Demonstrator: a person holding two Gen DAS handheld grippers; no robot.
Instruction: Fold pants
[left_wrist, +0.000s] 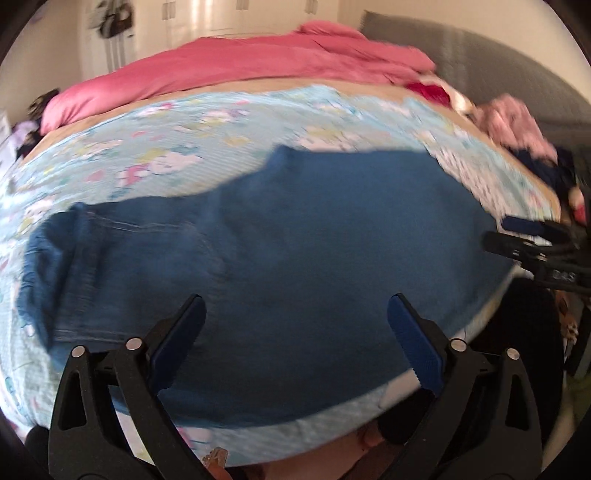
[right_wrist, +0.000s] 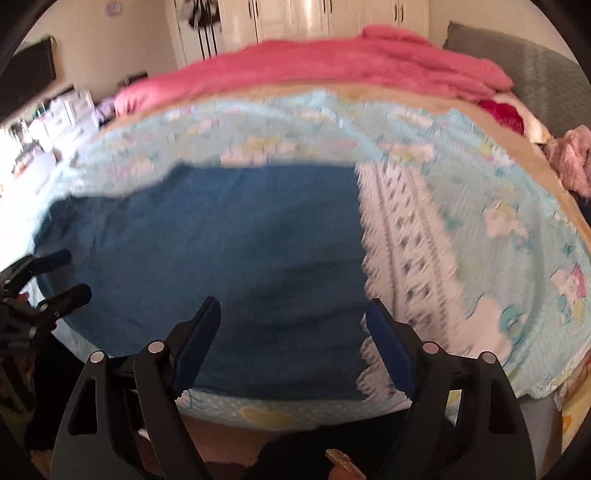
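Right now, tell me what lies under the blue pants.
The blue pants lie flat on a light blue cartoon-print sheet, which shows all around them; a white patterned strip runs beside their right edge. Whatever is directly beneath the denim is covered.

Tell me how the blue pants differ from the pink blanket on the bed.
The blue pants lie spread fairly flat near the front edge of the bed; the pink blanket is bunched in folds along the far side. The pants are dark blue denim-like cloth, the blanket a bright pink, softer-looking fabric. The pants rest on the light blue patterned sheet; the blanket lies beyond that sheet. Both are cloth, and neither is gripped.
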